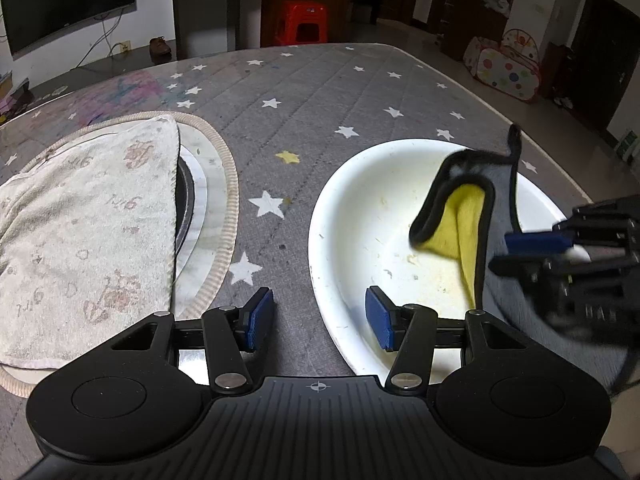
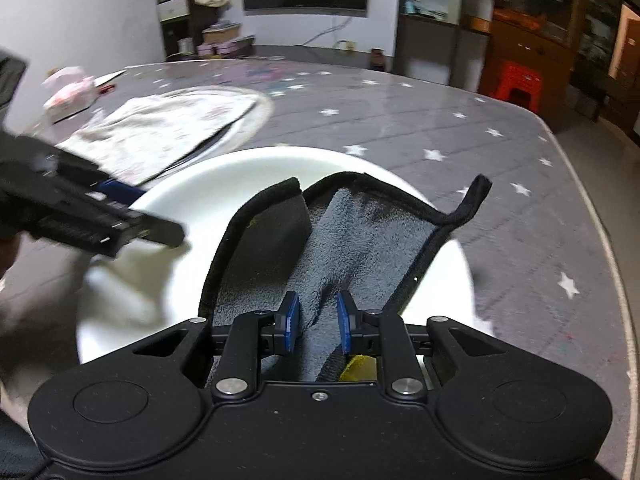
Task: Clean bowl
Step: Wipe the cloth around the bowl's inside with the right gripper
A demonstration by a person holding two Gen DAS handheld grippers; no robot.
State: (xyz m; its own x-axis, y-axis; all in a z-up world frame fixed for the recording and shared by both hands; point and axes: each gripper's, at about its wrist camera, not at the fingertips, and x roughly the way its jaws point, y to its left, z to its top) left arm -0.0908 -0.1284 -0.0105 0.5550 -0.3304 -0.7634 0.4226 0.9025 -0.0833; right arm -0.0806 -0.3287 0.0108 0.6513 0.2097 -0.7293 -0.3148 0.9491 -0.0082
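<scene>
A white bowl with crumbs and smears inside sits on the grey star-patterned table; it also shows in the right wrist view. My left gripper is open, its fingers straddling the bowl's near-left rim. My right gripper is shut on a grey and yellow cleaning cloth with black edging, held over the bowl's right side. The cloth hangs into the bowl in the left wrist view, where the right gripper is blurred at the right edge.
A pale patterned towel lies over a round striped-rim mat at the left. A pink packet lies at the table's far left. The table's far and right edges are near. A red stool stands beyond.
</scene>
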